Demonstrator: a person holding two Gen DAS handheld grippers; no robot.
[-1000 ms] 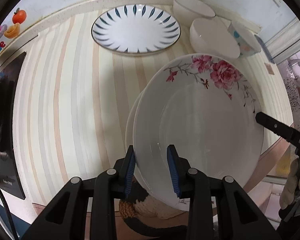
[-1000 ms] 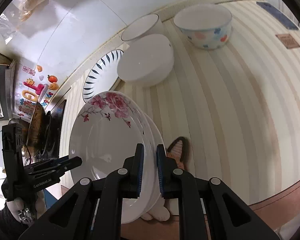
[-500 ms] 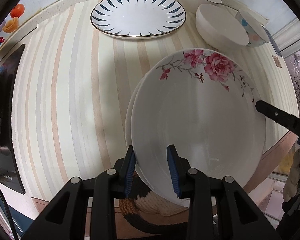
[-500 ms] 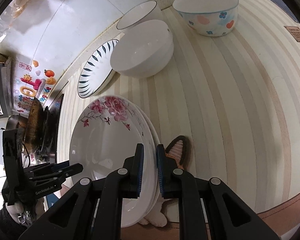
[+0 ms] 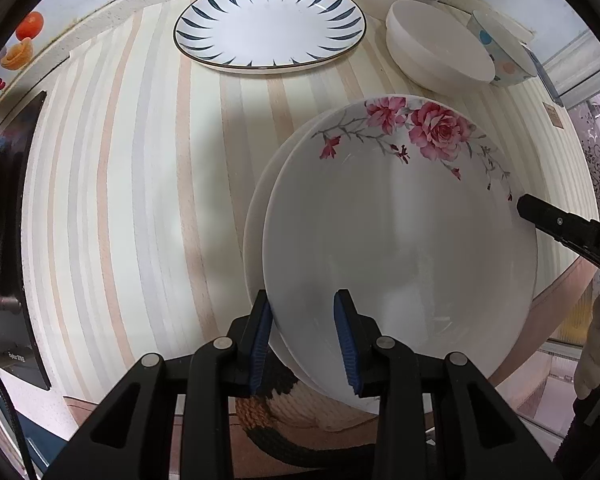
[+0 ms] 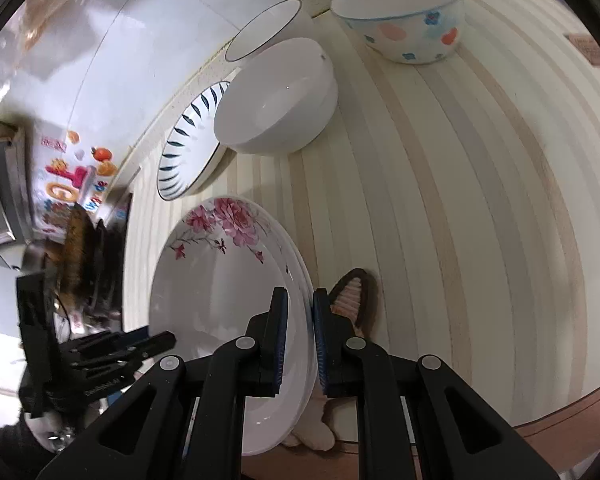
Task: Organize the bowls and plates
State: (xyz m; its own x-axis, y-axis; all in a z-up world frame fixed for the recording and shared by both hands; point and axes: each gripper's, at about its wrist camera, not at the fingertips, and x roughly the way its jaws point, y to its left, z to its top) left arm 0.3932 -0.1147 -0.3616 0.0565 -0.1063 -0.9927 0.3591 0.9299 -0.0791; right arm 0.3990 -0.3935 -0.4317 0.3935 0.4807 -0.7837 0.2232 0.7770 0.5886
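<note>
Striped beige-and-cream countertop taken as landmark. Held above its near edge: stack of two round glazed white ceramic plates, upper one a pink-rose-patterned plate nested on a plain white plate showing only as a crescent at the left rim. Judged rigid, fairly heavy as a pair, glossy and slippery, breakable on impact; rim the only sensible purchase, both rims to be pinched together so the upper plate cannot slide off. At the far edge of the countertop: white round plate with dark blue leaf-stroke border, lying flat; beside it a plain white ceramic bowl, a white bowl with thin dark rim line and a white bowl with coloured flower spots, all resting apart from the held stack. Left gripper: jaws narrow, clamped over the near rim of the stack. Right gripper: jaws nearly closed, pinching the opposite rim, both plate edges between the pads. Level carriage advised.
</note>
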